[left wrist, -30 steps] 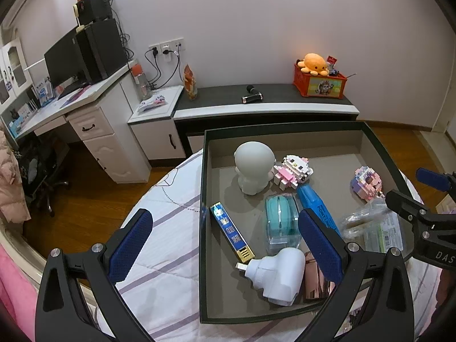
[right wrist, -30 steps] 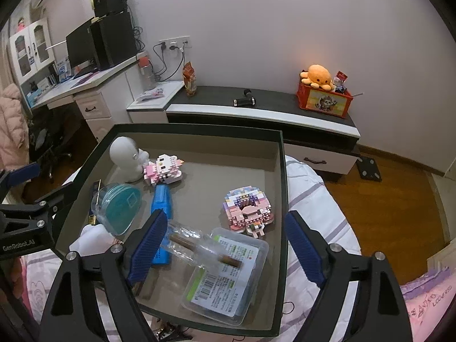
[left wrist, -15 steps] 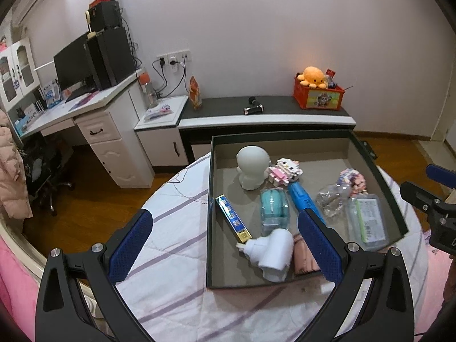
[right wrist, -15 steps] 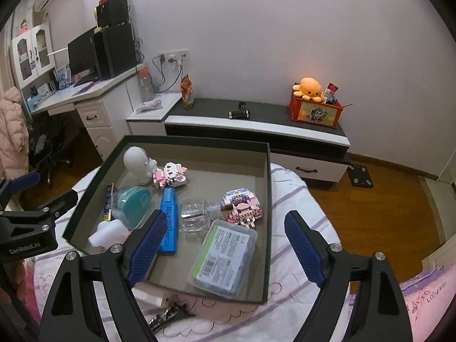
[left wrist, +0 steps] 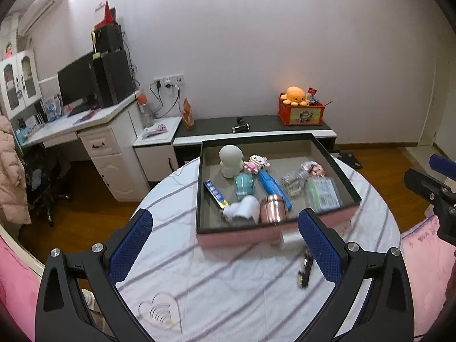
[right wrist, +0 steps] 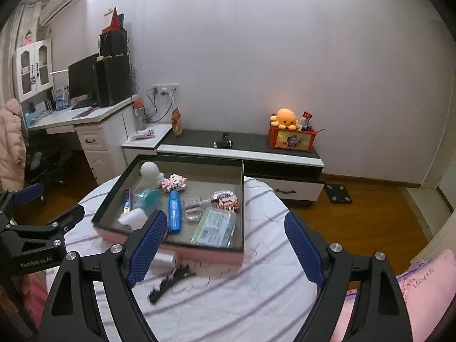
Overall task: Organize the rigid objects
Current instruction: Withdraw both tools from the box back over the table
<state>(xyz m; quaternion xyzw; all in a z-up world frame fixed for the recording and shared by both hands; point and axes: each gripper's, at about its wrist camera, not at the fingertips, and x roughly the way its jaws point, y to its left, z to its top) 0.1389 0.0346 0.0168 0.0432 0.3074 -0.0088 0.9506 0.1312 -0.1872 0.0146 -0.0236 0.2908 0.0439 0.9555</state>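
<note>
A pink box with a dark rim [left wrist: 273,235] [right wrist: 199,252] sits on the round table. It holds a white round-headed figure [left wrist: 230,159], a pink block figure [left wrist: 256,164], a teal container [left wrist: 244,185], a blue tube [right wrist: 174,209], a copper cup [left wrist: 273,212], a white plug [left wrist: 242,213], a clear bottle [right wrist: 193,206] and a labelled clear case [right wrist: 215,226]. My left gripper [left wrist: 225,219] and right gripper [right wrist: 225,219] hover before the box's near side, both open and empty.
A black hair clip [left wrist: 305,268] [right wrist: 168,283] and a small white block [left wrist: 289,238] lie on the striped tablecloth [left wrist: 216,290] in front of the box. Pink bedding [right wrist: 421,282] borders the table's right side. A low cabinet [right wrist: 242,148] and a desk [left wrist: 85,125] stand beyond.
Both grippers have drawn back and upward from the box, which now looks smaller and shows whole. The hair clip and white block have come into view. The jaws stay wide.
</note>
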